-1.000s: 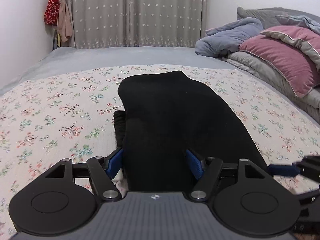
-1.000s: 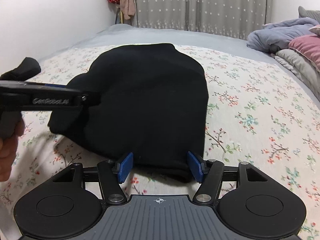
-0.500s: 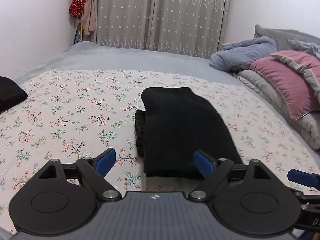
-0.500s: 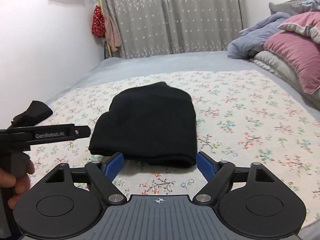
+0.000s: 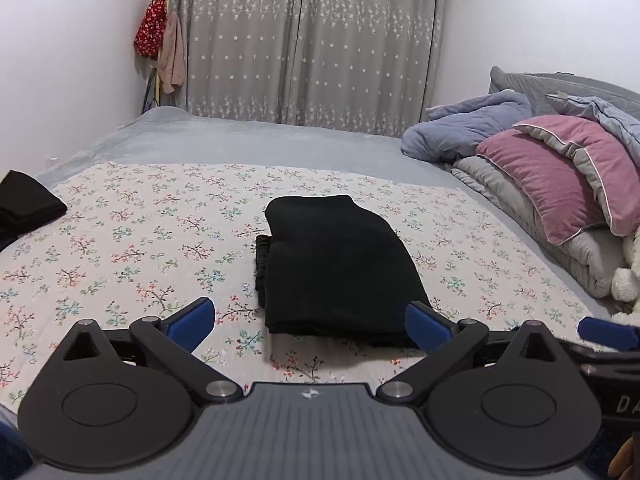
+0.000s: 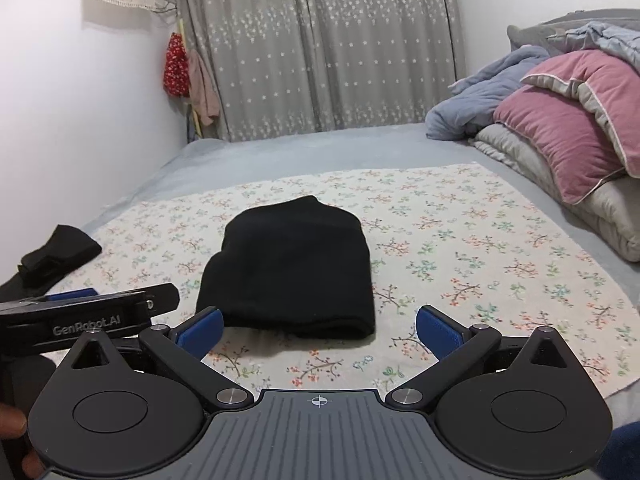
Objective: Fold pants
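The black pants (image 5: 336, 264) lie folded into a compact rectangle on the floral sheet (image 5: 120, 248); in the right wrist view the pants (image 6: 292, 264) sit at the middle. My left gripper (image 5: 310, 322) hovers just short of their near edge. Its jaws are opening wide and the blue pads touch nothing. My right gripper (image 6: 319, 331) hangs back from the same edge, jaws opening too, with no cloth pinched. The left gripper's body (image 6: 92, 312) shows at the left of the right wrist view. A blue finger of the right gripper (image 5: 608, 332) shows at the right of the left wrist view.
A second black garment (image 5: 28, 208) lies at the sheet's left edge. Pink pillows (image 5: 560, 176), a blue blanket (image 5: 468, 132) and a grey quilt are piled on the right, with a white plush toy (image 5: 628, 272). Grey curtains close the far side. A hand (image 6: 12, 428) holds the left gripper.
Both grippers have drawn back and risen from the pants' near edge, and their jaws have spread wider. The pants stay folded on the sheet.
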The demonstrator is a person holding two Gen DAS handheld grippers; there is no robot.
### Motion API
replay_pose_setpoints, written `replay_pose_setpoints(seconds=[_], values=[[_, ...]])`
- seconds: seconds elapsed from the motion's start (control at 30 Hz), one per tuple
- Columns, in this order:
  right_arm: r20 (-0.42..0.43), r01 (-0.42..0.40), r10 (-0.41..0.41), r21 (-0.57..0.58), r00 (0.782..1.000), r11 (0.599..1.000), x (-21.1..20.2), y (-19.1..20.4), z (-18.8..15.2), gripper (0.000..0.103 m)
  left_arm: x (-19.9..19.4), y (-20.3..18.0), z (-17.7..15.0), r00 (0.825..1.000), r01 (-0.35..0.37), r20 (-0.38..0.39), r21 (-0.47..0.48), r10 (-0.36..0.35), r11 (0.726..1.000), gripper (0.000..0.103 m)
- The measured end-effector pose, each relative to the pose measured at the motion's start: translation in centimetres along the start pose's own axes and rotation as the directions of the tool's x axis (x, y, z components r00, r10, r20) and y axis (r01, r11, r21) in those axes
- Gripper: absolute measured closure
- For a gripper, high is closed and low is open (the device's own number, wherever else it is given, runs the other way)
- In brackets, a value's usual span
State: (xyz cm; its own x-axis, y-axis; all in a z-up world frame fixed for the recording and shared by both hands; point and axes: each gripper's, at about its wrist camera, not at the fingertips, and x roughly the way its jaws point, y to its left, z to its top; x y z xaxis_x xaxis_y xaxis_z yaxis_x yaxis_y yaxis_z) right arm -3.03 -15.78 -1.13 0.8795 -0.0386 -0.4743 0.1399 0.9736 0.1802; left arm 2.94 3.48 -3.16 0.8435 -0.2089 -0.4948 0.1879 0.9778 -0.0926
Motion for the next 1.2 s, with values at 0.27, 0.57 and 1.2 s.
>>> replay_pose_setpoints(seconds=[0.27, 0.57, 1.2], values=[[0.013, 0.046, -0.046, -0.034, 0.999, 0.998, 1.2, 0.3, -1.5, 0.0, 0.1, 0.9, -1.7, 0.997, -0.038, 0.061, -0.01, 0.039, 0.999, 0.0], [-0.045, 0.101, -0.102, -0.007, 0.994, 0.995, 4.2, -0.5, -4.3, 0.0, 1.4, 0.9, -2.8, 0.996, -0.077, 0.04, 0.029, 0.076, 0.997, 0.0], [-0.006, 0.086, -0.087, -0.036, 0.996, 0.996, 3.9, -0.2, -4.9, 0.0, 1.8, 0.5, -3.5, 0.998, -0.065, -0.009, 0.042, 0.065, 0.997, 0.0]])
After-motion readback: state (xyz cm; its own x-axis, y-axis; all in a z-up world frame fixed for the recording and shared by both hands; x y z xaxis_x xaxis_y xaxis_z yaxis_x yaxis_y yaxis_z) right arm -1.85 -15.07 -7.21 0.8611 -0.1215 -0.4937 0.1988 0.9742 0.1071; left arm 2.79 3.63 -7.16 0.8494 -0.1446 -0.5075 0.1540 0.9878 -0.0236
